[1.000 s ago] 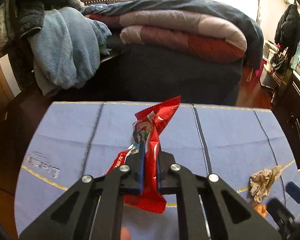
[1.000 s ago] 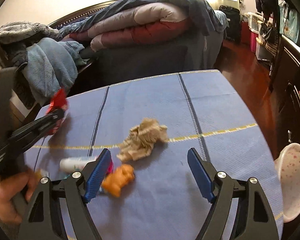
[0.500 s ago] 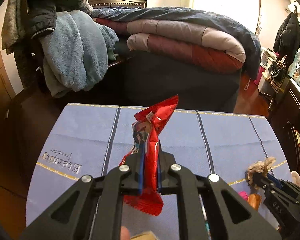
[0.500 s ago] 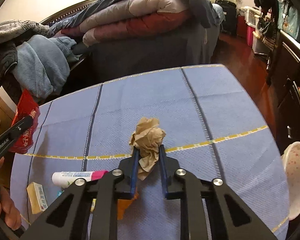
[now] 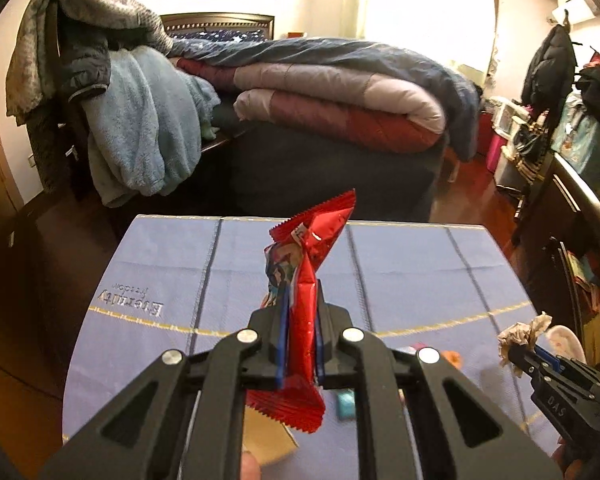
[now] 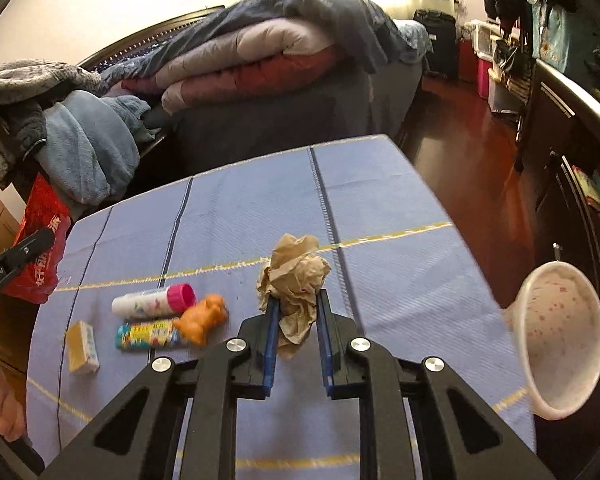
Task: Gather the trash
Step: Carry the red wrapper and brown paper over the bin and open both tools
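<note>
The yellow box (image 5: 269,438) at the bottom of the left view is mostly hidden behind the red wrapper (image 5: 306,300). The white cup (image 6: 556,344) at the right looks blurry. The small teal thing (image 5: 346,406) is too blurry to name.

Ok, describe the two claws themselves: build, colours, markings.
Both are the same build: matte black frames with triangular cut-outs, silver round pivot bolts, and blue ribbed pads inside the fingers. The left claw shows white "GenRobot.AI" lettering on its side in the right view; the right claw reads "DAS" in the left view. No cables or sleeves show.
</note>
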`<state>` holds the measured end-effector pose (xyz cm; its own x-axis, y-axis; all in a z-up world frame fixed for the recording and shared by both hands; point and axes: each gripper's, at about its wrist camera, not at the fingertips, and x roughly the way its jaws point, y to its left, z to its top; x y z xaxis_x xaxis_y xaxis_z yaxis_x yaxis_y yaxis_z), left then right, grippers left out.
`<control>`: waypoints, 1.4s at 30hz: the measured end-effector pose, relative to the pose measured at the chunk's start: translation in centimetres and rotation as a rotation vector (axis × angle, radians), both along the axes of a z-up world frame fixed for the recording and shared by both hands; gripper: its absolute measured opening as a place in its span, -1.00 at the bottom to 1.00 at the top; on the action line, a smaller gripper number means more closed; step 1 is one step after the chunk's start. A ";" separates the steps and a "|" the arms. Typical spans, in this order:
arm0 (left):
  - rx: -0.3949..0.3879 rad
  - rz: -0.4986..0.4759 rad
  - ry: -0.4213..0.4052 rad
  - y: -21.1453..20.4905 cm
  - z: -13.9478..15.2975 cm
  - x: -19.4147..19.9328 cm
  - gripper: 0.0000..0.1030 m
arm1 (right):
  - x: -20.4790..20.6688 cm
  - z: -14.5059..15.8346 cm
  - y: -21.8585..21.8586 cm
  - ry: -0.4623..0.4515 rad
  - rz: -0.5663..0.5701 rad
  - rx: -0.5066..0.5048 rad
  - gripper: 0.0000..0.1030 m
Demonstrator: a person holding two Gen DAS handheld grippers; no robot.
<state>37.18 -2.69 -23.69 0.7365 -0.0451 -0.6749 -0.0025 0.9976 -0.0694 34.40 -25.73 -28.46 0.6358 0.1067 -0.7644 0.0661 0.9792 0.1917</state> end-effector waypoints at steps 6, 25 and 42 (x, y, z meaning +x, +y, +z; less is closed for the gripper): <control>-0.015 -0.057 -0.024 -2.3 1.8 -3.4 -0.75 | -3.8 1.9 -1.0 -0.050 0.011 -0.030 -0.65; -0.005 -0.262 -0.078 -12.0 5.2 -11.7 -0.71 | -12.6 4.4 -6.7 -0.128 -0.028 -0.031 -0.64; 0.018 -0.469 -0.083 -22.6 5.2 -13.2 -0.71 | -15.8 3.6 -14.8 -0.131 -0.203 -0.002 -0.64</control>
<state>24.02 -25.25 -18.49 0.6913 -0.3742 -0.6181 0.4532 0.8908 -0.0325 18.63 -40.56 -24.86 0.7376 -0.0345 -0.6743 0.2363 0.9487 0.2100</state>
